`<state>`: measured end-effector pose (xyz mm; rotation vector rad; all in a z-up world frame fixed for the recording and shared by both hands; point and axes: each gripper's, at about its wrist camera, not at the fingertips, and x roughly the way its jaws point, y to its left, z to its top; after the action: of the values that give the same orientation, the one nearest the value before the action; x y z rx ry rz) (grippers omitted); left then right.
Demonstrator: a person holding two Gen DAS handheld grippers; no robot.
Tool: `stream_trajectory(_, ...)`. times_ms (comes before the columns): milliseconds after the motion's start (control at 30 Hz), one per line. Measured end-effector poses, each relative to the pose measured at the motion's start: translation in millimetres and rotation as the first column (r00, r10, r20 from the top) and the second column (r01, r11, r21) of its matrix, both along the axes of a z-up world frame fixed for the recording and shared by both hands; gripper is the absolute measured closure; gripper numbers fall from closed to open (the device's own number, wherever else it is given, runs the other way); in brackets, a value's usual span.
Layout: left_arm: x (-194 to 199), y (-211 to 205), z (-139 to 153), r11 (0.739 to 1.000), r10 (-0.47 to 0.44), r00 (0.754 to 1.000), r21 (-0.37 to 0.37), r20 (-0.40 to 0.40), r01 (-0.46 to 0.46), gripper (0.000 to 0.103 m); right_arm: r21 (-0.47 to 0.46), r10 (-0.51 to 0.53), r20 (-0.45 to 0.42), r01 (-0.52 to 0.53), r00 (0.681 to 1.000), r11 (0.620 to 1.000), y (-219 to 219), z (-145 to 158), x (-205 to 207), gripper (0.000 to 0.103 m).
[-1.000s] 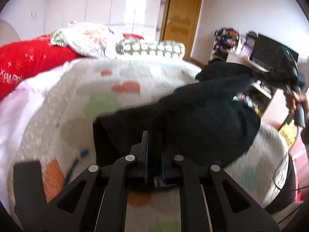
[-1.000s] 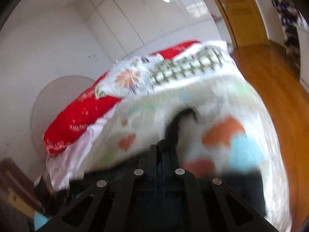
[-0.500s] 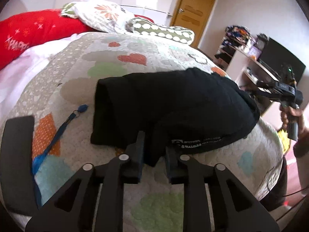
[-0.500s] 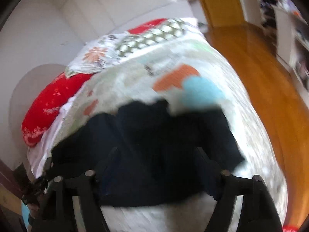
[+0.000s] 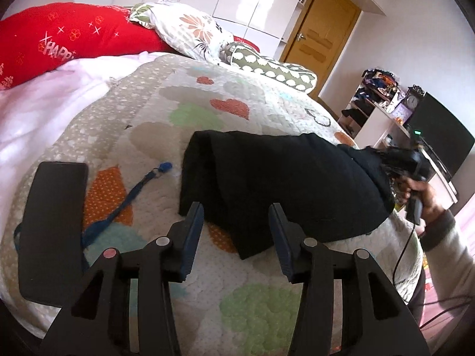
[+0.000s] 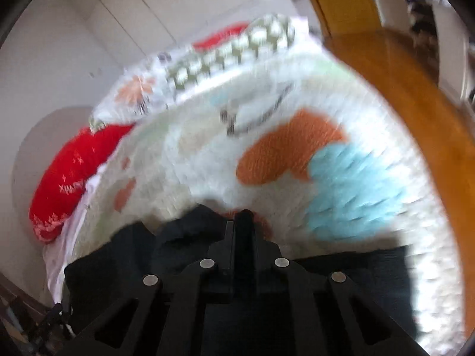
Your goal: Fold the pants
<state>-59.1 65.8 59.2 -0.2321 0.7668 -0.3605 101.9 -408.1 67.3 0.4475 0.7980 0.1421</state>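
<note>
Black pants lie folded on the quilted bed, a rough slab running left to right. My left gripper is open and empty, its fingers either side of the pants' near corner, just above the quilt. My right gripper is shut at the far right end of the pants, with black cloth bunched around its tips; the view is blurred, so whether cloth is pinched is unclear. It also shows in the left wrist view, held in a hand at the pants' right end.
A black phone and a blue lanyard lie on the quilt left of the pants. Red and patterned pillows sit at the bed's head. A desk with a monitor stands right, wooden floor beyond the bed.
My left gripper has opened, let go of the pants and drawn back from them. My right gripper, open half a second ago, has shut at the pants' far end. The pants now lie flat.
</note>
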Motion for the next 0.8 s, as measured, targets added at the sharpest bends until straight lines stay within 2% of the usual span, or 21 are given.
stream_trajectory(67, -2, -6, 0, 1.0, -0.015, 1.0, 0.003, 0.01, 0.015, 0.058, 0.035, -0.078, 0.079, 0.076, 0.994, 0.997, -27, 21, -35, 0.094)
stream_trajectory(167, 0, -15, -3, 0.999, -0.039, 0.999, -0.005, 0.004, 0.039, 0.058, 0.029, -0.216, 0.103, 0.214, 0.971, 0.976, -63, 29, -88, 0.094)
stream_trajectory(233, 3, -18, -7, 0.999, -0.038, 0.999, -0.014, -0.009, 0.038, 0.058, 0.011, -0.251, 0.065, 0.251, 0.966, 0.968, -75, 19, -104, 0.094)
stream_trajectory(300, 6, -18, -10, 0.999, -0.026, 0.999, -0.038, -0.027, 0.025, 0.058, -0.035, -0.269, -0.01, 0.268, 0.963, 0.963, -80, -2, -108, 0.094)
stream_trajectory(367, 11, -16, -11, 0.996, -0.005, 0.998, -0.086, -0.056, 0.0, 0.057, -0.004, -0.285, -0.09, 0.286, 0.954, 0.958, -86, -24, -106, 0.092)
stream_trajectory(400, 12, -15, -10, 0.995, 0.002, 0.998, -0.103, -0.064, -0.009, 0.051, -0.003, -0.295, -0.127, 0.297, 0.947, 0.955, -87, -31, -102, 0.09)
stream_trajectory(433, 11, -13, -8, 0.992, 0.011, 0.998, -0.122, -0.067, -0.019, 0.039, -0.007, -0.314, -0.138, 0.316, 0.939, 0.949, -89, -34, -104, 0.082)
stream_trajectory(467, 9, -11, -6, 0.99, 0.018, 0.998, -0.138, -0.061, -0.027, 0.032, -0.003, -0.331, -0.12, 0.333, 0.936, 0.943, -95, -32, -111, 0.071)
stream_trajectory(500, 7, -9, -3, 0.987, 0.025, 0.998, -0.159, -0.054, -0.033, 0.023, 0.006, -0.343, -0.098, 0.346, 0.934, 0.938, -97, -29, -117, 0.065)
stream_trajectory(533, 6, -5, -2, 0.981, 0.028, 0.998, -0.192, -0.051, -0.037, 0.021, 0.022, -0.354, -0.079, 0.357, 0.932, 0.934, -99, -26, -123, 0.055)
stream_trajectory(600, 8, -2, -2, 0.973, 0.033, 0.997, -0.227, -0.073, -0.048, 0.021, 0.075, -0.353, -0.074, 0.358, 0.933, 0.931, -101, -23, -133, 0.053)
stream_trajectory(700, 13, -4, -6, 0.975, 0.053, 0.993, -0.208, -0.102, -0.073, 0.021, 0.119, -0.315, -0.087, 0.324, 0.945, 0.939, -96, -23, -138, 0.053)
stream_trajectory(800, 16, -11, -13, 0.978, 0.044, 0.991, -0.196, -0.129, -0.069, 0.021, 0.123, -0.248, -0.096, 0.258, 0.964, 0.958, -81, -25, -138, 0.053)
